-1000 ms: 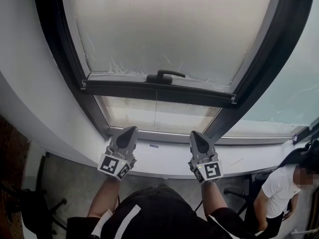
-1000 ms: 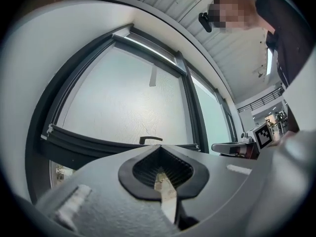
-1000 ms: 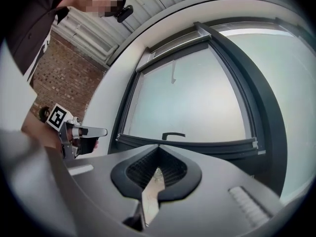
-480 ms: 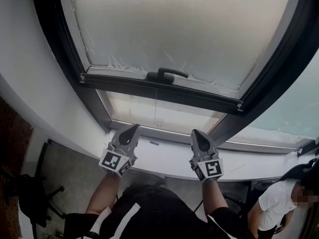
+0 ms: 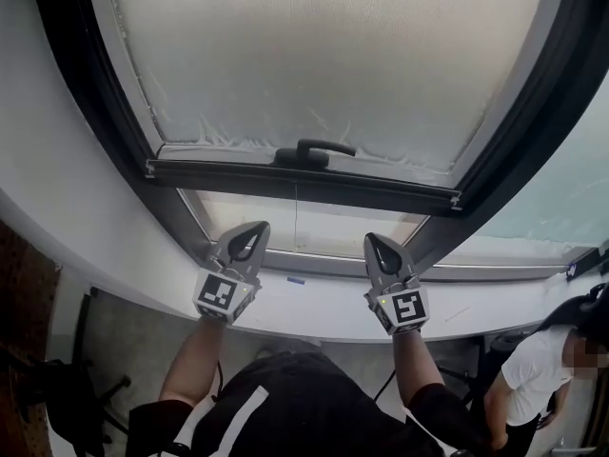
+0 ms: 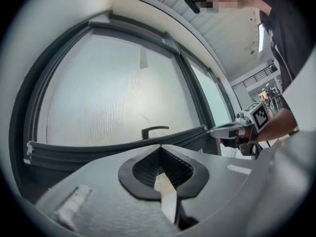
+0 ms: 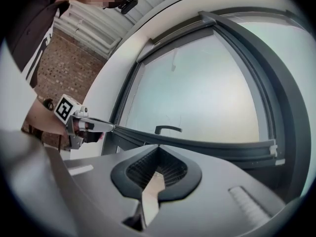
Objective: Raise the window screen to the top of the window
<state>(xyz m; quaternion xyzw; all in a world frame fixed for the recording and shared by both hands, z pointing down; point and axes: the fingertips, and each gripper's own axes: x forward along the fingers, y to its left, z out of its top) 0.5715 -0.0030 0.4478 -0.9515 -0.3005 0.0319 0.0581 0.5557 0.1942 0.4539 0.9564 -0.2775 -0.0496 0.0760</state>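
Observation:
The window screen (image 5: 324, 55) is a pale mesh panel ending in a dark bottom bar (image 5: 304, 187) with a black handle (image 5: 314, 150) at its middle. Bare glass (image 5: 304, 222) shows below the bar. My left gripper (image 5: 259, 227) and right gripper (image 5: 373, 239) are both shut and empty, side by side just below the bar and above the sill, not touching it. In the left gripper view the bar (image 6: 113, 149) and handle (image 6: 154, 131) lie ahead, with the right gripper (image 6: 222, 131) to the right. The right gripper view shows the bar (image 7: 197, 144), the handle (image 7: 168, 129) and the left gripper (image 7: 106, 127).
A dark window frame (image 5: 95, 112) surrounds the screen. A white sill (image 5: 314, 303) runs below the grippers. A person in a white shirt (image 5: 533, 369) stands at the lower right. A dark chair (image 5: 67, 398) stands on the floor at the lower left.
Both grippers have moved forward toward the window and now sit closer under the screen's bottom bar. Their jaws stay shut.

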